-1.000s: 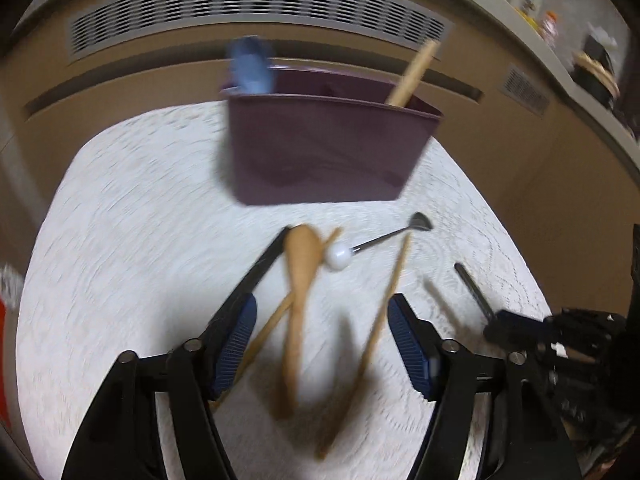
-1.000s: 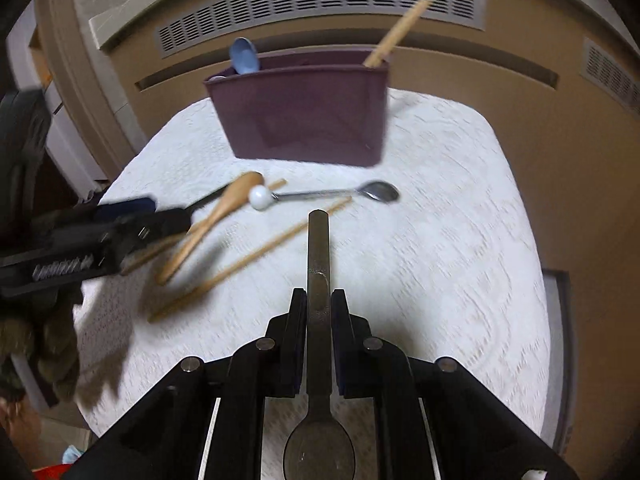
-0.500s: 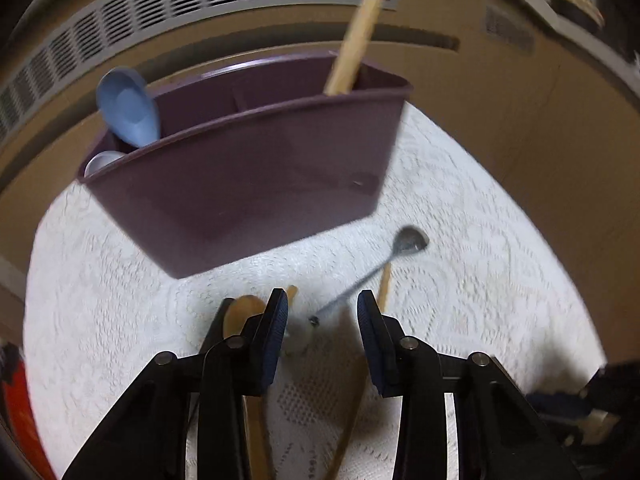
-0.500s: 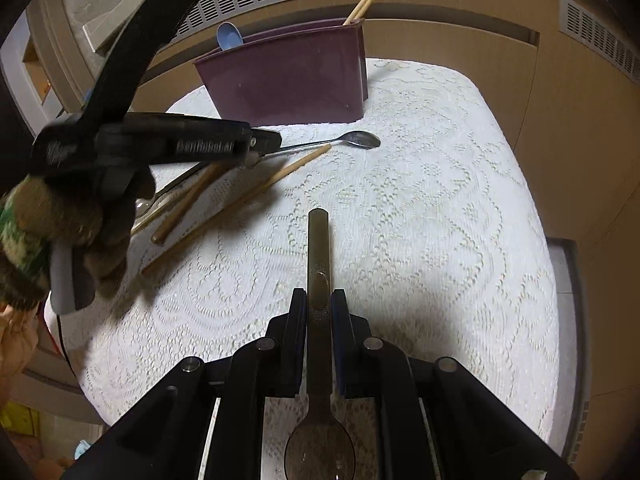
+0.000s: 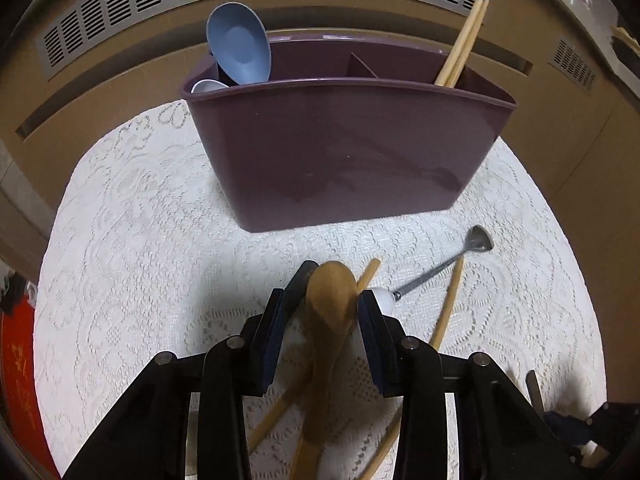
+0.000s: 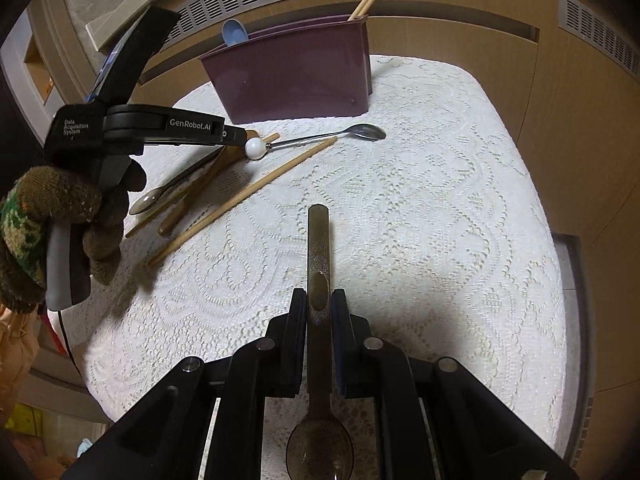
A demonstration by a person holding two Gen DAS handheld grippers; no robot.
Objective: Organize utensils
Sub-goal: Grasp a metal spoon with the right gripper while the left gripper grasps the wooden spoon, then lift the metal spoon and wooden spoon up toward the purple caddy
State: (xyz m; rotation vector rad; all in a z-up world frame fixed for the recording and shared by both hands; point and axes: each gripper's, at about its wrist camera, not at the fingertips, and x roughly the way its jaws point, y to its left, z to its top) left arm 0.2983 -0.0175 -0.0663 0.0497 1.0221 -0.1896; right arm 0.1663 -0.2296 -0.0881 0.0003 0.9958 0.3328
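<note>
A purple utensil holder (image 5: 344, 152) stands at the far side of the table, with a blue spoon (image 5: 238, 44) at its left end and chopsticks (image 5: 464, 44) at its right end. My left gripper (image 5: 326, 308) is shut on the bowl of a wooden spoon (image 5: 330, 300), just in front of the holder (image 6: 292, 76). My right gripper (image 6: 319, 308) is shut on a dark translucent spoon (image 6: 319, 264), handle pointing forward, low over the cloth. In the right wrist view the left gripper (image 6: 236, 138) sits over the loose utensils.
On the white lace cloth (image 6: 420, 208) lie a metal spoon with a white ball end (image 6: 320, 140), loose chopsticks (image 6: 240, 196) and a dark spoon (image 6: 160, 196). A gloved hand (image 6: 52, 216) holds the left gripper. A wooden wall with vents stands behind the table.
My left gripper has come down and shut on the wooden spoon's bowl. My right gripper has kept its spoon and barely moved.
</note>
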